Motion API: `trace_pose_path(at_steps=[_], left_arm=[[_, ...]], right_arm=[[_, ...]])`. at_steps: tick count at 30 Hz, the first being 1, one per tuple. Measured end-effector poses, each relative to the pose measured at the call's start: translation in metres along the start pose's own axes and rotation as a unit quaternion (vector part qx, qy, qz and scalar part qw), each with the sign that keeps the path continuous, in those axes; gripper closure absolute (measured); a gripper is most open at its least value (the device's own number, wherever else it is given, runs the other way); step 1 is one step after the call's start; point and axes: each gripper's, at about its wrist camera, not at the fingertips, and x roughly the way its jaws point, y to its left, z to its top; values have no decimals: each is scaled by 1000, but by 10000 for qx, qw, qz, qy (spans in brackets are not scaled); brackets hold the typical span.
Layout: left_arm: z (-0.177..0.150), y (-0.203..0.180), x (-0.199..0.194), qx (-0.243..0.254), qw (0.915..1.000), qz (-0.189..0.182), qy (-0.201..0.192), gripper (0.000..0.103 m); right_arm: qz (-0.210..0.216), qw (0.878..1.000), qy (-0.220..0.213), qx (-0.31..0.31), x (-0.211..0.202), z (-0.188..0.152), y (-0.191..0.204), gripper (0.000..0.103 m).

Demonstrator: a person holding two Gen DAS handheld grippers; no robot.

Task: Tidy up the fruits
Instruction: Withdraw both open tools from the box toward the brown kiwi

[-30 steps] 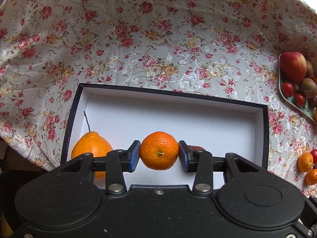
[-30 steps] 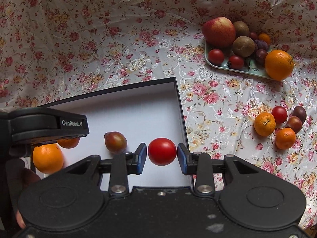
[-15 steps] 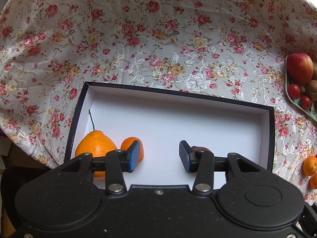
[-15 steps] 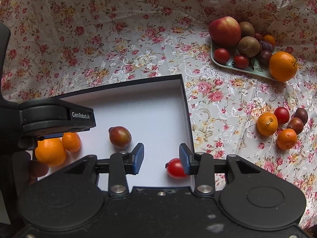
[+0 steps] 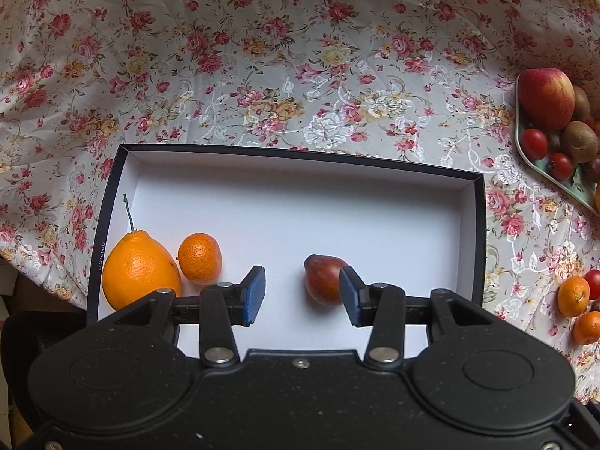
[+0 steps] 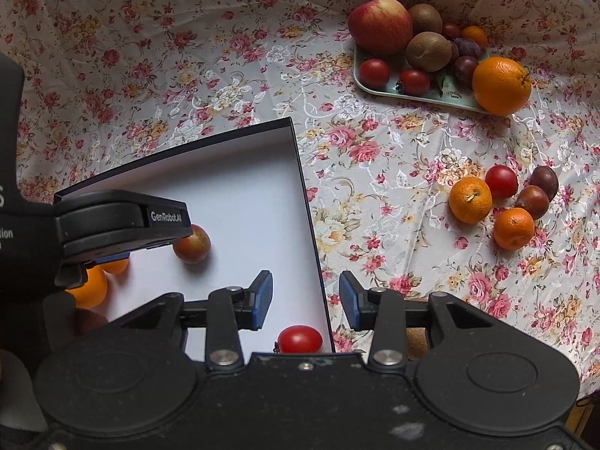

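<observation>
A white box with a dark rim [image 5: 476, 225] [image 6: 300, 172] lies on the floral cloth. In it sit a big stemmed orange [image 5: 139, 272], a small mandarin [image 5: 199, 258] beside it, a brown-red plum [image 5: 323, 278] [image 6: 192, 244] and a red tomato [image 6: 300, 339] by the box's near right corner. My left gripper [image 5: 302, 296] hangs open above the box floor, with the plum just behind its right finger. My right gripper [image 6: 304, 300] is open over the box's right wall, with the tomato below it. The left gripper's body [image 6: 112, 225] covers the oranges in the right wrist view.
A pale green tray [image 6: 378, 92] at the back right holds an apple [image 6: 379, 19], kiwis, tomatoes and plums, with a large orange [image 6: 500, 85] at its edge. Loose mandarins [image 6: 469, 199], a tomato and plums lie on the cloth to the right of the box.
Both grippers opened. The left one let go of the mandarin, which now rests beside the big orange. The right one dropped the tomato into the box. Both have pulled back.
</observation>
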Motion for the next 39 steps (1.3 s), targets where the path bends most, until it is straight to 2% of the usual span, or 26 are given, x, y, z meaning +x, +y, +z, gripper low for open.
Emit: trace_pose_path(at_steps=[6,13,19,39], left_arm=[[-3,-30,-3,263,9997,-18,-14,51],[-9,-66,-11,612,9980,-18,-151,51],[-16,-96,-17,914,9955,-188,-183,50],[-50,-167,-26,1705,9828,-709,76,51]], right_arm=[[-31,9980,366,505,3,7,-33,62],[-312,9937,541,930,2,11,-70,62],[-525,9891,633,1220,1,10,-99,62],[-726,9749,934,1887,2,-9,-183,62]])
